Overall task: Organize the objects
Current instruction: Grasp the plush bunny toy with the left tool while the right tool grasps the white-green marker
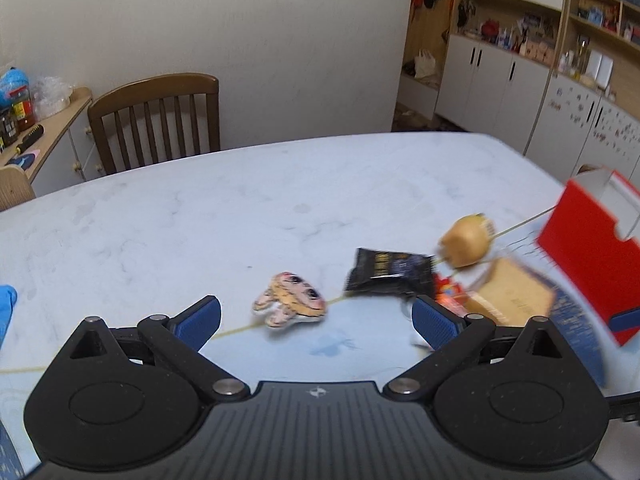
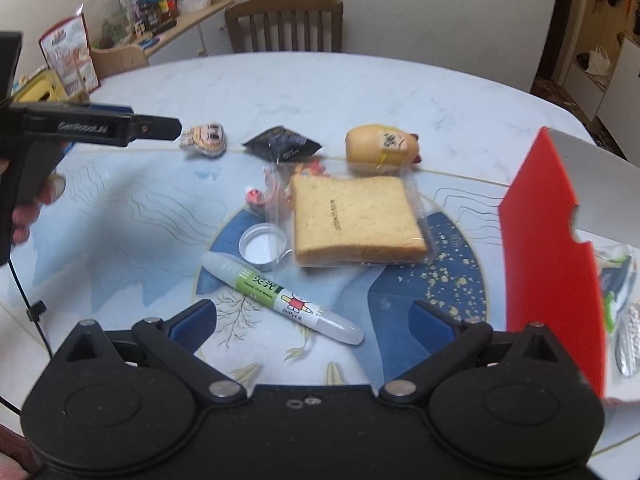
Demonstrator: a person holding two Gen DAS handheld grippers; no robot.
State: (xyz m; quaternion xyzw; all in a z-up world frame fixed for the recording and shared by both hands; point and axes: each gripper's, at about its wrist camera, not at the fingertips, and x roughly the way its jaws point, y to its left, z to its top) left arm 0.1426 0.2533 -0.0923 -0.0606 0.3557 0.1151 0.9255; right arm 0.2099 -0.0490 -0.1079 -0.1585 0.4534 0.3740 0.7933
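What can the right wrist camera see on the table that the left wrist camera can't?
Only the right wrist view shows the white glue pen with a green label and the small round metal lid. Only the left wrist view shows the white wall cupboards. Both show the small striped cartoon-face toy, the black foil packet, the wrapped slice of bread, the red cardboard box and the brown wooden chair.

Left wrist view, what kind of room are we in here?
Most likely a home dining room. A marble-look dining table with a wooden chair pushed up to it, and wall cabinets with cluttered open shelves behind, point to a lived-in household.
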